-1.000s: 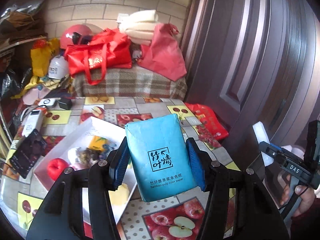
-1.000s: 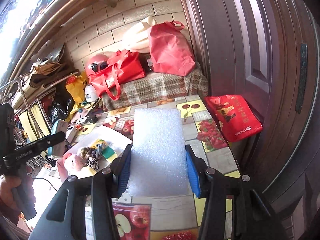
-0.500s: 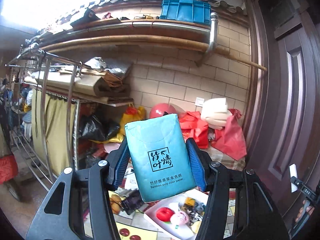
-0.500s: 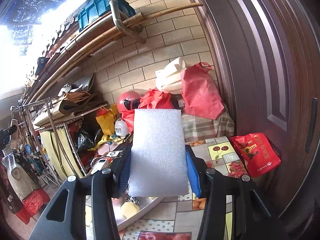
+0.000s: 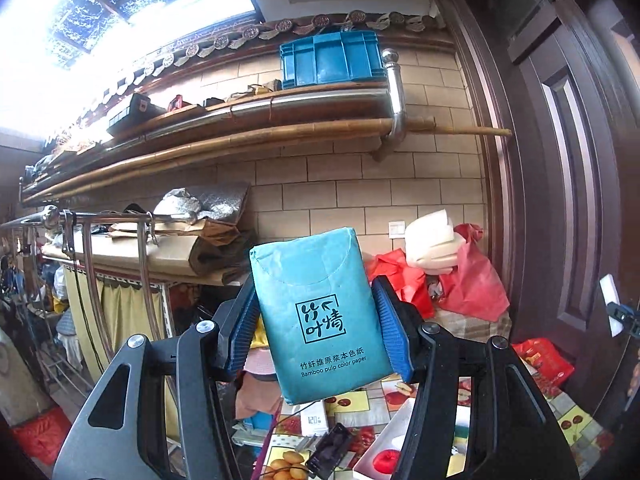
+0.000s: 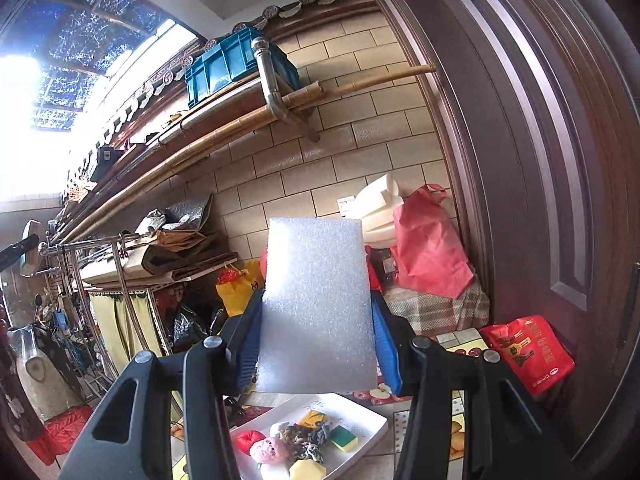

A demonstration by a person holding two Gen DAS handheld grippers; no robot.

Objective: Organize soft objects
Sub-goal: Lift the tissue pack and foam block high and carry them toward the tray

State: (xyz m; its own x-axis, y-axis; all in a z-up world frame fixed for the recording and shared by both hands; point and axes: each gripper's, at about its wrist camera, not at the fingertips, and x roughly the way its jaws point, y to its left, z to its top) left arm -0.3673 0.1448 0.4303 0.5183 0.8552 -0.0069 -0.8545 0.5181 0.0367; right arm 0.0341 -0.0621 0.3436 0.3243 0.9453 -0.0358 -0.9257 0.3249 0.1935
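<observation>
My left gripper [image 5: 316, 330] is shut on a teal tissue pack [image 5: 320, 320] with dark printed characters, held upright and high above the table. My right gripper [image 6: 318, 334] is shut on a white foam block [image 6: 318, 304], also upright between the blue pads. Below, a white tray [image 6: 372, 430] on the fruit-pattern table [image 6: 456, 338] holds several soft items: a red ball [image 6: 249, 440], a pink toy [image 6: 269, 450], a knotted rope toy [image 6: 308, 438] and a green-yellow sponge [image 6: 343, 438]. The tray's corner [image 5: 380, 446] shows low in the left wrist view.
A dark wooden door [image 6: 552, 184] fills the right side. Red bags [image 6: 430, 248] sit on a plaid-covered bench [image 6: 436, 308] against the brick wall. A metal rack [image 5: 92, 264] with cardboard stands left. A phone [image 5: 328, 450] lies on the table.
Both grippers rose and tipped up toward level with their loads; the table dropped to the bottom of both views, and shelves, pipe and skylight came into sight. The grips look unchanged.
</observation>
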